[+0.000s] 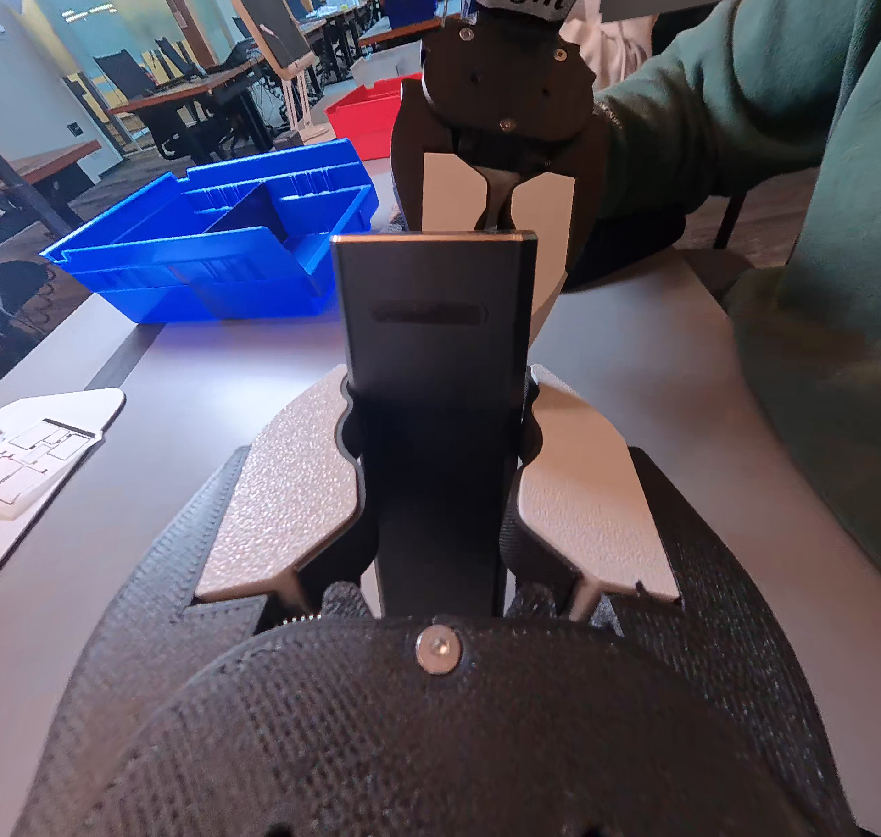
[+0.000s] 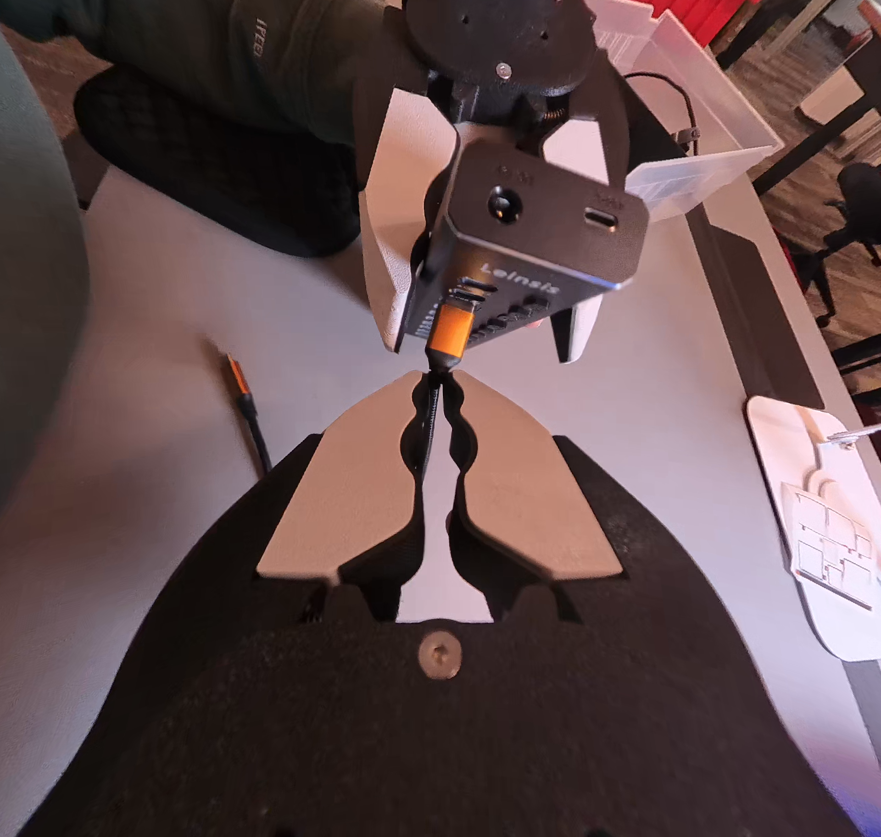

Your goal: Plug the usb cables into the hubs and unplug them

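Note:
My left gripper [image 1: 438, 380] is shut on a dark grey usb hub [image 1: 431, 318] and holds it above the table, pointing away from me. In the right wrist view the hub [image 2: 538, 242] hangs in the left gripper [image 2: 481, 345], with its row of ports facing me. My right gripper [image 2: 437, 378] is shut on a black braided cable [image 2: 431, 428] just behind its orange usb plug [image 2: 450, 333]. The plug's metal tip sits in a port on the hub. The cable's other orange plug [image 2: 237, 378] lies on the table. The right gripper [image 1: 496, 223] shows behind the hub.
A blue bin [image 1: 214, 242] and a red bin [image 1: 372, 113] stand at the table's far left. A clear plastic bin [image 2: 667, 99] is behind the hub. A white card with a drawn pattern [image 2: 834, 528] lies near the table edge. A green sleeve [image 1: 715, 99] holds the right gripper. The tips of both grippers are at nearly the same place.

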The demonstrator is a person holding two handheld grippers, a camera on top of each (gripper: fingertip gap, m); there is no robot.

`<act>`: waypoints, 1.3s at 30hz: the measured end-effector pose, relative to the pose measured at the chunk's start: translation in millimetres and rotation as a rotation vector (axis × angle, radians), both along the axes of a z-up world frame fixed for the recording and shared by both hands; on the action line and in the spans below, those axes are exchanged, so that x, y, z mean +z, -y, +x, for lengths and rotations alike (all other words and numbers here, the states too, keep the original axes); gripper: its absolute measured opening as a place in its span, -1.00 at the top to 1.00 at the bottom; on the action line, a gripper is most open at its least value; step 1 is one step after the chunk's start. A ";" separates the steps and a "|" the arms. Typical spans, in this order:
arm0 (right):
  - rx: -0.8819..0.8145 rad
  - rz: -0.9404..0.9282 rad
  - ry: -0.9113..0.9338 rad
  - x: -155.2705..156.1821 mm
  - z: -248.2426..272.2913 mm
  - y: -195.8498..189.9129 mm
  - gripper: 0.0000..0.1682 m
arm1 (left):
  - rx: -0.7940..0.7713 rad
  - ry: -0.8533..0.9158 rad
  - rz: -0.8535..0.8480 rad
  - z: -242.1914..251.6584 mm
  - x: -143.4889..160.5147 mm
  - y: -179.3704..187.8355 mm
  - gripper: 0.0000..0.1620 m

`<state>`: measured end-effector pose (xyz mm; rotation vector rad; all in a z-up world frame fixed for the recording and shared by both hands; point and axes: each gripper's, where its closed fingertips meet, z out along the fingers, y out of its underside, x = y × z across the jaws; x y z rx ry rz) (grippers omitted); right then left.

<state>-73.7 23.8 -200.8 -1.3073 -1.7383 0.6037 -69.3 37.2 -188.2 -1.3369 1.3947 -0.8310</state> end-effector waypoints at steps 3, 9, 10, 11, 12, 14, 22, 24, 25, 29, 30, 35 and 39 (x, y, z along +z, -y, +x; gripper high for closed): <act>0.001 0.030 0.023 -0.5 -0.6 0.7 0.94 | -0.011 -0.020 0.007 0.5 -1.4 1.6 0.19; 0.002 0.017 0.016 2.9 -0.1 2.2 0.94 | -0.023 -0.012 -0.008 1.7 -3.6 3.0 0.19; 0.002 0.020 0.029 -1.0 0.0 2.4 0.95 | -0.029 -0.029 -0.004 2.6 -6.3 3.9 0.19; 0.002 0.016 0.033 -3.4 0.0 2.9 0.94 | -0.033 -0.037 -0.003 2.8 -7.7 4.4 0.19; 0.002 0.010 0.024 -2.5 0.0 3.1 0.94 | -0.033 -0.028 -0.005 2.7 -6.5 4.2 0.19; 0.003 0.004 0.017 2.0 0.4 3.2 0.94 | -0.028 -0.016 -0.002 2.2 -4.0 3.6 0.19; -0.004 -0.051 -0.217 49.5 3.3 -5.3 0.76 | -0.017 0.234 -0.043 -10.0 42.5 -1.5 0.19; 0.012 -0.233 -0.307 60.1 18.1 -15.3 0.52 | -0.010 0.338 -0.087 -20.7 58.7 -4.3 0.19; 0.004 -0.322 -0.360 61.7 28.1 -26.5 0.43 | -0.004 0.393 -0.107 -26.4 66.6 -6.3 0.19; -0.043 -0.562 -0.367 19.0 51.3 -64.7 0.27 | -0.060 0.577 -0.185 -39.4 93.8 -2.2 0.19; -0.006 -0.659 -0.388 13.6 49.7 -62.8 0.27 | -0.085 0.598 -0.196 -39.7 97.0 1.5 0.19; 0.116 -0.706 -0.370 12.8 16.0 -36.5 0.26 | -0.264 0.777 -0.263 -51.9 124.4 25.1 0.19; 0.033 -0.631 -0.409 26.1 0.9 -45.8 0.31 | -0.268 0.845 -0.253 -64.4 138.9 26.2 0.19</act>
